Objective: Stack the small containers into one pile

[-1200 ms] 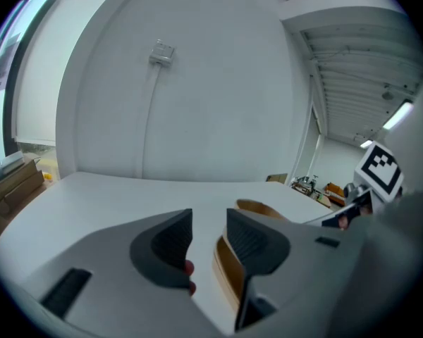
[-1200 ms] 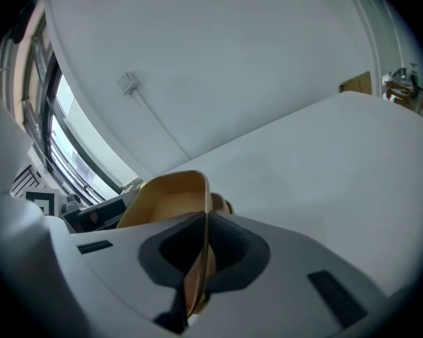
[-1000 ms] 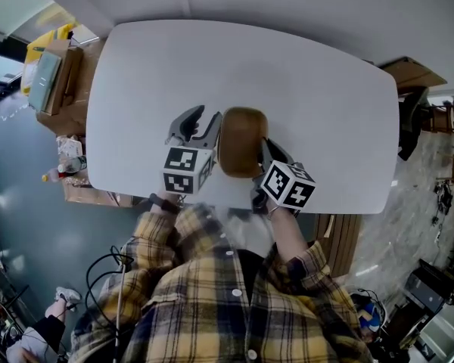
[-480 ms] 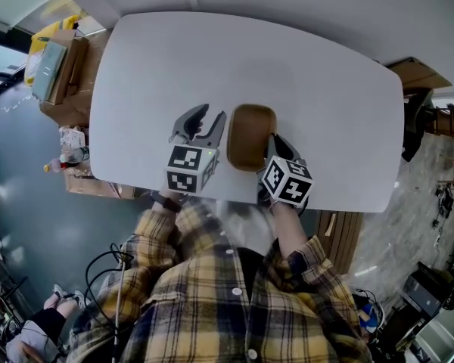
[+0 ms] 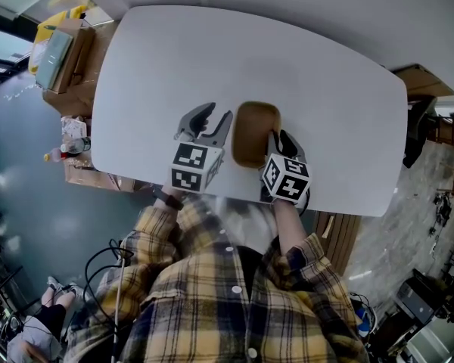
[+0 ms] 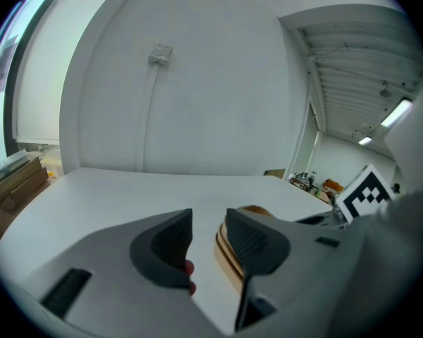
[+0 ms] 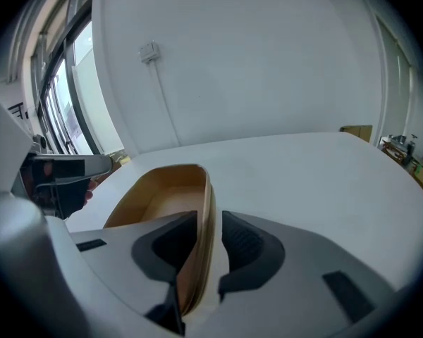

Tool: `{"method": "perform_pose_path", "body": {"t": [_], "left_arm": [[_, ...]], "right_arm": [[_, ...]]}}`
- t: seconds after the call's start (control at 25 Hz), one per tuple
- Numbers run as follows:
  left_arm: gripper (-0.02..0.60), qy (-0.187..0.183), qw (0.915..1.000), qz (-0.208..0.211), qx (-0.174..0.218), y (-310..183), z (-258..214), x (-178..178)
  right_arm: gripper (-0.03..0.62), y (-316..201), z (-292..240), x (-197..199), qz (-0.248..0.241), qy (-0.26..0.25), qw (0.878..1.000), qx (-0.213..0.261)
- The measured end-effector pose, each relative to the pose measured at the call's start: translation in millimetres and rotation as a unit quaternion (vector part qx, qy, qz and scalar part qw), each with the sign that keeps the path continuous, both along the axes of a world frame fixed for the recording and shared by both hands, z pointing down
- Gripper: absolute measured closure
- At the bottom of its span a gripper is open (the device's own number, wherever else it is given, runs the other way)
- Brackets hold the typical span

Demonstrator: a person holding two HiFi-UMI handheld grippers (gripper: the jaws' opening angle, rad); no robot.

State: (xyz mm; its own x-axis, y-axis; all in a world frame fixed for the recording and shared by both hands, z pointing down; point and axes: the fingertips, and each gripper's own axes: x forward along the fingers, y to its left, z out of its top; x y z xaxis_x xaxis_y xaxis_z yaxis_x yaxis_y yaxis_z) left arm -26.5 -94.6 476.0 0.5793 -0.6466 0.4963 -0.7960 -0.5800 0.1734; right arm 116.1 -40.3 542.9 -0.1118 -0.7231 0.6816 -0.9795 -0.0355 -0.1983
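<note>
Stack (image 5: 253, 131) of nested brown containers sits on white bench (image 5: 287, 59), mid-width, close to the near edge. In the left tool view the stack (image 6: 224, 255) shows layered rims, so several containers are in one pile; exact count not readable.

Right tool (image 5: 281, 136) is at the stack's right side. In the right tool view the tool (image 7: 208, 224) straddles the stack's right wall: one finger inside the top container (image 7: 162, 196), the other outside. Jaws are opening. Wall is between the pads, with a visible gap on the outer pad, so no clamp on it. Stack rests on the bench.

Left tool (image 5: 216, 113) is just beside the stack's left side, pointing away from the person. In its own view the left tool (image 6: 208, 220) has jaws partly apart, a modest gap, nothing gripped. Only bench surface and the stack's edge show through the gap; the stack lies past the inner finger, not between the pads. Can't tell whether that finger touches the wall.

Both marker cubes face up in the head view. Right tool's cube (image 6: 366, 189) also shows at the right of the left tool view.

Cardboard boxes (image 5: 60, 59) sit off the bench's left end.
</note>
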Motion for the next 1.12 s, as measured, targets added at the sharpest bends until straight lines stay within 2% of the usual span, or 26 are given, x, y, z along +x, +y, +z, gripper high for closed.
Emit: {"method": "perform_pose_path", "body": {"t": [0.4, 0.64, 0.84, 1.12], "left_arm": [[0.422, -0.001, 1.0000, -0.004, -0.002, -2, 0, 1], [0.422, 0.000, 1.0000, -0.002, 0.004, -4, -2, 4], [0.422, 0.004, 0.9999, -0.006, 0.014, -10, -10, 5], [0.431, 0.006, 0.9991, -0.017, 0.039, -13, -28, 6]], "right_arm": [[0.487, 1, 18, -4, -0.031, 0.027, 0.999, -0.033], [0.474, 0, 17, -3, -0.029, 0.015, 0.999, -0.032], [0.463, -9, -2, -3, -0.034, 0.002, 0.999, -0.005], [0.442, -37, -61, -9, -0.080, 0.001, 0.994, 0.069]]}}
